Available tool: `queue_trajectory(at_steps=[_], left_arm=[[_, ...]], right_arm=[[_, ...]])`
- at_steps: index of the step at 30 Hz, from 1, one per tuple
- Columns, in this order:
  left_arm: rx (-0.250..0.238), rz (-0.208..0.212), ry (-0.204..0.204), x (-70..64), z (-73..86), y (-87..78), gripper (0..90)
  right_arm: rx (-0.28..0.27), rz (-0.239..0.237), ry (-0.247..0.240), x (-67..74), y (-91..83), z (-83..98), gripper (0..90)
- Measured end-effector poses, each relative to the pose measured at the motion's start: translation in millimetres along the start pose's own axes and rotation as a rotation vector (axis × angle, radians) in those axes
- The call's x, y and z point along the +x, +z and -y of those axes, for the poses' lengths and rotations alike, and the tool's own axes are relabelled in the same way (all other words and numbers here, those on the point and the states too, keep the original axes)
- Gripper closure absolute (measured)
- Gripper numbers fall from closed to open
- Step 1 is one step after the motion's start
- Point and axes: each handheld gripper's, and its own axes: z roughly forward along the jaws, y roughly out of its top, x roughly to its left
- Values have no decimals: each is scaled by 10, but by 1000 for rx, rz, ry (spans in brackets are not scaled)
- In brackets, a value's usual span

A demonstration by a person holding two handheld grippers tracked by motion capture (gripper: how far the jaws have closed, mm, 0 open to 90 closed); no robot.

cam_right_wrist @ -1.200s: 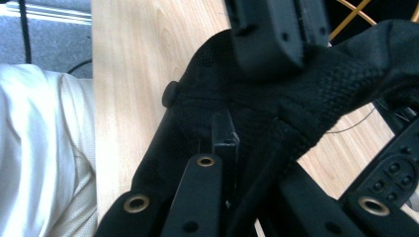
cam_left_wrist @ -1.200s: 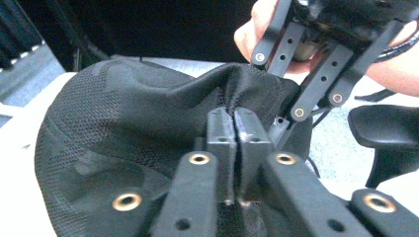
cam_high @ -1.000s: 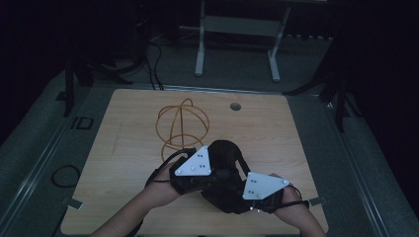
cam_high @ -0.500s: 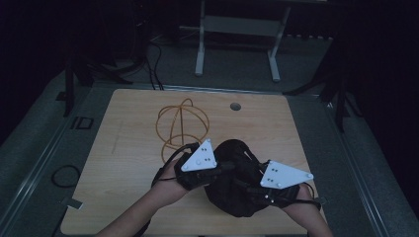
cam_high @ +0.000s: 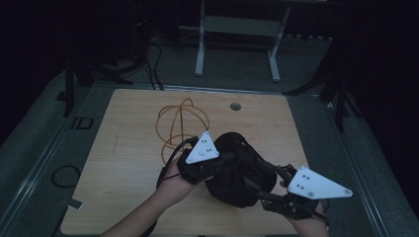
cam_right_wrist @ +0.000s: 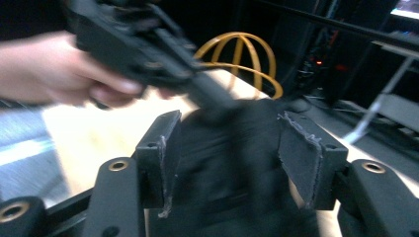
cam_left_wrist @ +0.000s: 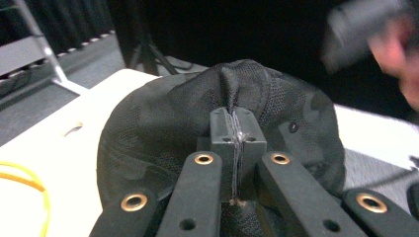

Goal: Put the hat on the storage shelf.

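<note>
Looked like a lab or recording studio set up for capture work, not a home. Kept dark all round, with only a pale wooden worktop (cam_high: 123,163) lit from above. Stood on grey carpet (cam_high: 34,148) inside a low metal frame. Had a round cable hole (cam_high: 235,106) cut near the far edge of the worktop. Showed black cables (cam_high: 153,64) trailing over the floor beyond, the pale legs of a metal stand (cam_high: 200,44) behind, and dark tripod legs (cam_high: 341,94) at the right. Glimpsed small red equipment lights (cam_right_wrist: 318,62) and a lit screen corner (cam_right_wrist: 407,7) in the right gripper view. Carried grey marker plates (cam_high: 317,183) on each hand-held gripper, as on tracked rigs.
</note>
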Motion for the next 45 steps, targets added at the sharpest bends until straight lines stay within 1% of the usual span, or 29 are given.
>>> queue_trajectory(at_steps=[2,3,5,6,8,9,10,11,12,13,15,16,18,19,20,21,22,23,25,26,27,29,30,32,35,36,40,43,45], left_arm=[[-31,-38,-33,16,-11,-24,900],[-53,-52,-45,18,-15,-39,900],[-86,-68,-61,12,-26,-69,900],[-101,-86,-59,-8,-32,-80,900],[-123,-86,-60,-43,-51,-91,900],[-137,-95,-57,-69,-60,-95,900],[-141,-96,-46,-90,-74,-95,900],[-151,-92,-54,-102,-82,-95,900],[-158,-88,-61,-107,-89,-96,900],[-154,-80,-55,-116,-98,-90,900],[-159,-99,-56,-140,-94,-84,900],[-155,-86,-53,-144,-93,-76,900],[-159,-90,-52,-168,-74,-67,900],[-162,-85,-50,-185,-65,-62,900],[-167,-94,-53,-199,-59,-62,900],[-165,-95,-43,-213,-60,-57,900],[-164,-91,-35,-226,-62,-53,900],[-169,-97,-42,-235,-55,-50,900],[-169,-88,-35,-248,-44,-34,900],[-170,-81,-45,-248,-38,-27,900],[-167,-71,-47,-244,-37,-20,900],[-170,-65,-54,-253,-28,-6,900],[-166,-56,-47,-263,-27,8,900],[-168,-45,-51,-275,-26,28,900],[-172,-33,-57,-278,-38,55,900],[-172,-24,-62,-275,-42,66,900],[-178,-28,-70,-266,-41,103,899],[-167,-5,-86,-224,-47,123,892],[-171,0,-82,-200,-46,120,852]], right_arm=[[6,-8,35,108,56,61,419],[16,9,42,157,95,97,419],[24,70,45,220,165,162,418],[20,82,69,214,198,185,416],[12,74,134,165,269,207,391],[8,77,164,139,302,214,390],[8,88,185,118,337,216,375],[7,99,198,111,370,217,356],[2,121,193,122,400,218,335],[1,145,184,145,429,219,313],[2,176,164,185,484,220,293],[-8,192,161,201,505,223,276],[-20,192,172,187,537,230,276],[-27,190,195,164,556,238,280],[-27,194,213,131,579,250,284],[-24,200,218,120,592,255,288],[-20,207,216,111,612,262,311],[-12,208,213,102,626,270,340],[-9,197,225,75,638,275,378],[-8,184,229,59,640,277,438],[-6,178,224,47,639,278,455],[-6,177,216,33,628,281,549],[-2,174,213,30,619,281,582],[-2,185,196,28,589,281,675],[-6,198,182,33,542,290,768],[-18,209,177,35,527,296,792],[-27,259,148,62,491,304,839],[-16,255,115,53,476,307,864],[-4,247,100,44,468,312,868]])
